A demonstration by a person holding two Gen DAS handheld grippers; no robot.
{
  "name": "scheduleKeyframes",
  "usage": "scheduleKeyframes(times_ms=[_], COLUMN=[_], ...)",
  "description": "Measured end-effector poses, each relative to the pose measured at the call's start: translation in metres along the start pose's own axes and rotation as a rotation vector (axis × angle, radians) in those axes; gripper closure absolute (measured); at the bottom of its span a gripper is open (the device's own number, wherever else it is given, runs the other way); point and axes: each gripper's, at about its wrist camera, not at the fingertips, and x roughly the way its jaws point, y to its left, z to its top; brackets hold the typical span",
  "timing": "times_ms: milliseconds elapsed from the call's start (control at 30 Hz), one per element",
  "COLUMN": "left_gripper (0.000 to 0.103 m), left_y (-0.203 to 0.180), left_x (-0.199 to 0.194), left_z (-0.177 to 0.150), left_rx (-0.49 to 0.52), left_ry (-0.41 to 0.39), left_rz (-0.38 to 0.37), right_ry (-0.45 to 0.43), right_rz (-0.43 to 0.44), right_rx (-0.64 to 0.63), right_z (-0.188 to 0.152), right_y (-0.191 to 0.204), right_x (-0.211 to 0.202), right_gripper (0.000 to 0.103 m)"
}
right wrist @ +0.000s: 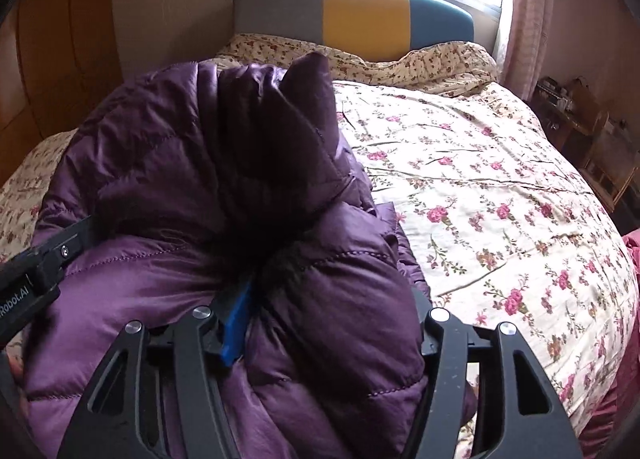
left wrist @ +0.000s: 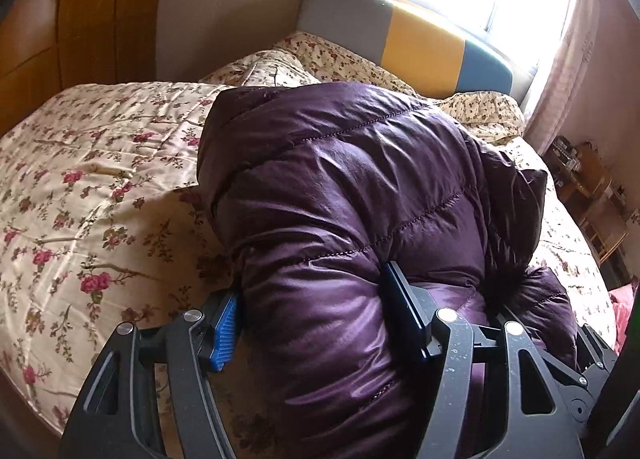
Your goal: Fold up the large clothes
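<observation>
A purple quilted puffer jacket (left wrist: 340, 187) lies bundled and folded on the floral bedspread (left wrist: 88, 187). My left gripper (left wrist: 312, 319) is shut on a thick fold at the jacket's near left edge, blue pads pressing both sides. In the right wrist view the jacket (right wrist: 168, 163) fills the left half, with a dark fur trim in its middle. My right gripper (right wrist: 328, 323) is shut on a thick fold at the jacket's near right edge; its right finger is hidden by fabric. The left gripper's body (right wrist: 44, 259) shows at the left edge.
A grey, yellow and blue headboard (right wrist: 360, 15) stands at the far end under a bright window. Floral pillows (left wrist: 288, 63) lie near it. A wooden wardrobe (left wrist: 80, 11) is on the left. Wooden shelves (right wrist: 592, 139) stand on the right. A red cloth (right wrist: 624, 339) hangs at the bed's right edge.
</observation>
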Motion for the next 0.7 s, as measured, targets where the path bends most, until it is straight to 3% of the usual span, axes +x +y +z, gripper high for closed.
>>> scheduleKeyframes(times_ms=[433, 700], left_gripper=[0.038, 0.038], left_y=[0.018, 0.024], left_x=[-0.037, -0.032], left_z=[0.016, 0.032], left_rx=[-0.019, -0.03], left_ry=[-0.087, -0.097], left_rz=[0.052, 0.066], right_ry=[-0.111, -0.126], right_rz=[-0.077, -0.065], right_rx=[-0.051, -0.045], right_z=[0.027, 0.062], right_y=[0.022, 0.037], right_x=[-0.048, -0.04], right_gripper=[0.046, 0.058])
